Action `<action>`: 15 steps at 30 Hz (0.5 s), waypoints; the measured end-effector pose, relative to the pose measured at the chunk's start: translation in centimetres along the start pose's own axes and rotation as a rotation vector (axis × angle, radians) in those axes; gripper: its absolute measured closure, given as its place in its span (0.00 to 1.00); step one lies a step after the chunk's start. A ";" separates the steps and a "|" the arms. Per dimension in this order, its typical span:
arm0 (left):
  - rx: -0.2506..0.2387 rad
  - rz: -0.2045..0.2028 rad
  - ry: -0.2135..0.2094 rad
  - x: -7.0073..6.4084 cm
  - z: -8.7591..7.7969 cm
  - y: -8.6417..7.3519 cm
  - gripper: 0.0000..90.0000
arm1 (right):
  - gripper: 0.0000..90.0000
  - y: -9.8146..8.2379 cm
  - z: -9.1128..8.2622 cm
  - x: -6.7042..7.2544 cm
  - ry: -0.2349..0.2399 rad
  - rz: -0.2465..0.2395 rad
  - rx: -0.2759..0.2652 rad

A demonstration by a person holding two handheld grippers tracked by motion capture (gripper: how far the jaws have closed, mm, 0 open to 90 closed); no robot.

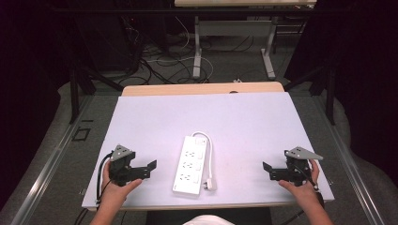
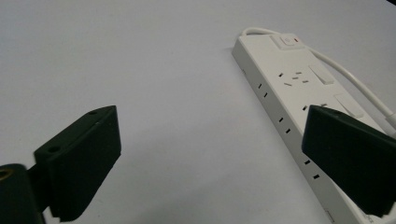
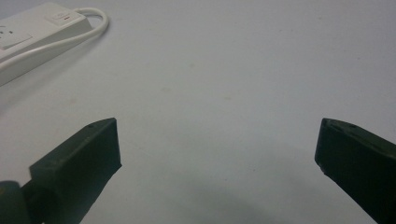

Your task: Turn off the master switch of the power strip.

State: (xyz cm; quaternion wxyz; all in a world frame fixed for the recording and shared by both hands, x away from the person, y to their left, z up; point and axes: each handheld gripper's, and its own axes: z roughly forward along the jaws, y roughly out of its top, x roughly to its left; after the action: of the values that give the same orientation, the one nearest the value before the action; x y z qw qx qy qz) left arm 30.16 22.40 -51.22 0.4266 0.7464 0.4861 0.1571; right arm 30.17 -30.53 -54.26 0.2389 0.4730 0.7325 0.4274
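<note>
White power strip (image 1: 190, 165) lies lengthwise at centre-front of desk (image 1: 244, 117), cord (image 1: 209, 154) looped along its right side, plug (image 1: 210, 184) resting by near end. Left tool (image 1: 141, 169) at front-left, jaws spread wide, gripping nothing. Right tool (image 1: 274, 171) at front-right, jaws likewise wide, empty. Both well apart from strip.

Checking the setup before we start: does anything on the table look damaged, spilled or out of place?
Nothing stands out. The white power strip lies flat mid-table, its cord looped alongside, plug unplugged. Both grippers, left and right, are open.
</note>
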 end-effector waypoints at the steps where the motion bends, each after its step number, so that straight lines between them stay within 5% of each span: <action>1: -0.008 -0.004 -0.007 -0.1 0.0 0.1 0.08 | 0.00 0.0 0.1 0.1 -0.004 0.003 -0.012; 15: -0.012 -0.018 -0.081 -1.6 -0.6 2.8 0.08 | 0.00 -0.1 0.0 0.2 -0.006 -0.003 -0.006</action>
State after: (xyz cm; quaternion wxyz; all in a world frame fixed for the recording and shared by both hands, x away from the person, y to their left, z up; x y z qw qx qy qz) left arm 30.70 20.83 -48.38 0.4517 0.7453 0.4741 0.1258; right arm 30.07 -30.33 -54.33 0.2431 0.4725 0.7312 0.4277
